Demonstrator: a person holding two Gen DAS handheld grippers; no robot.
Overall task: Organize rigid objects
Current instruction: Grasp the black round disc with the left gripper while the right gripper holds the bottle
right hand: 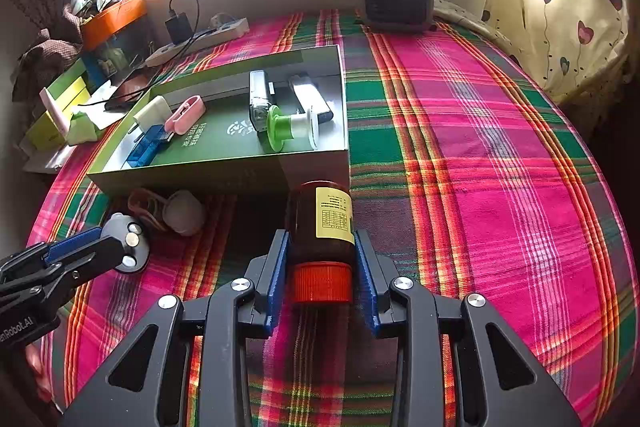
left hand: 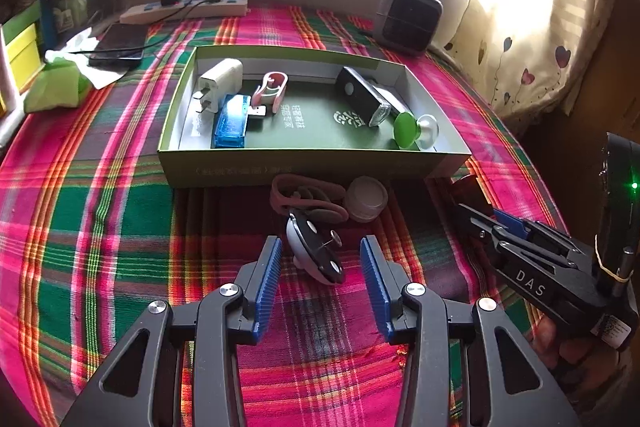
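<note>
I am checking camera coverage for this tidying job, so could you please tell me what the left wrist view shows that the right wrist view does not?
Only the left wrist view shows the open left gripper straddling the round grey gadget, its blue pads clear of it.

Only the right wrist view shows the right gripper shut on the brown bottle, with its orange cap towards the camera.

Both show the green box, the blue case and green-topped knob inside it, and the plaid cloth.
</note>
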